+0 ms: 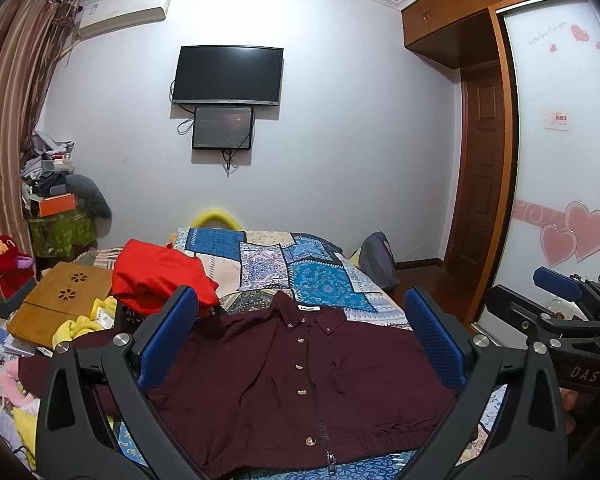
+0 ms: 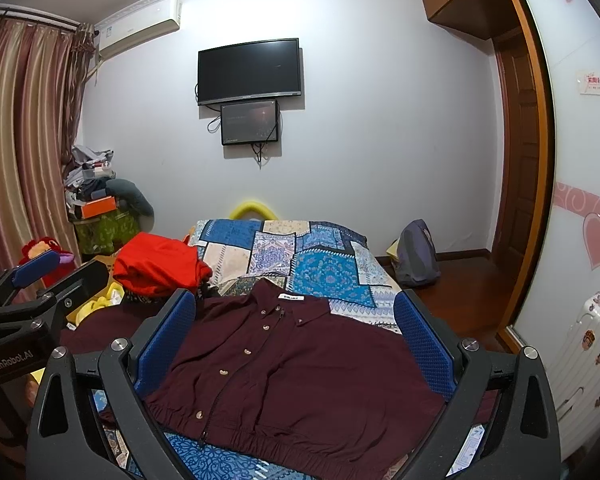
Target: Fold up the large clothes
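Observation:
A dark maroon jacket point(image 1: 300, 384) with buttons and a front zip lies flat, face up, on the patchwork bed cover point(image 1: 324, 276), collar away from me. It also shows in the right wrist view point(image 2: 312, 376). My left gripper point(image 1: 300, 340) is open and empty, held above the jacket. My right gripper point(image 2: 296, 336) is open and empty, also above the jacket. The right gripper shows at the right edge of the left wrist view point(image 1: 556, 292), and the left gripper at the left edge of the right wrist view point(image 2: 36, 276).
A red garment point(image 1: 160, 276) lies bunched on the bed's far left. A wooden lap table point(image 1: 60, 300), yellow cloth point(image 1: 80, 328) and papers crowd the left side. A grey backpack point(image 2: 416, 252) sits on the floor right of the bed. A white suitcase point(image 2: 588, 364) stands at far right.

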The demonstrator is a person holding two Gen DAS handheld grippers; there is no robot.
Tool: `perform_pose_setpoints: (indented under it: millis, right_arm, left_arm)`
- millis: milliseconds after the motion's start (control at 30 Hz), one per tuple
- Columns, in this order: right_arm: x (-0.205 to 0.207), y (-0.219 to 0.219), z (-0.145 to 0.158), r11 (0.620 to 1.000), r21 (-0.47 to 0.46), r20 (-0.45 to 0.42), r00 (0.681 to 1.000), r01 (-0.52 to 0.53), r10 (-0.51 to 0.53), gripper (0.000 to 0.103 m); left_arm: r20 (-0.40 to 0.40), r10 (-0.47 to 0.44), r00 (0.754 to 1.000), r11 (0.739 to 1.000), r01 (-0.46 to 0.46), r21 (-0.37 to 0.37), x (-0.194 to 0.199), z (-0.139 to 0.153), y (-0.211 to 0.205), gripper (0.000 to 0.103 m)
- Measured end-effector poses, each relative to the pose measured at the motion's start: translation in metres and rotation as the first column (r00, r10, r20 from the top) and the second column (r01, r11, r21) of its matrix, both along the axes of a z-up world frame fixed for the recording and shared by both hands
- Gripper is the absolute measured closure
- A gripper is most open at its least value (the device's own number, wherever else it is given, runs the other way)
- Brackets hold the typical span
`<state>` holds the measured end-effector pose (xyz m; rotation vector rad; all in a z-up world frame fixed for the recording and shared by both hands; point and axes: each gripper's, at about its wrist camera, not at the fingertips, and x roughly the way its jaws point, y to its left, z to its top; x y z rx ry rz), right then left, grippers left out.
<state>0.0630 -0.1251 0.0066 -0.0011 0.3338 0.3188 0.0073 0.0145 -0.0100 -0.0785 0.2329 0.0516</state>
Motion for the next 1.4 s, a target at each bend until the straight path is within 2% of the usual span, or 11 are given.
perform_pose_setpoints:
  millis: [1400]
  right_arm:
    - [0.008,0.001,-0.011,1.000,-0.004,-0.024,1.000,0.001,-0.001,0.004]
  left_arm:
    - [-0.005,0.003,1.000,1.000,-0.003,-0.007,0.003,-0.002,0.004,0.000]
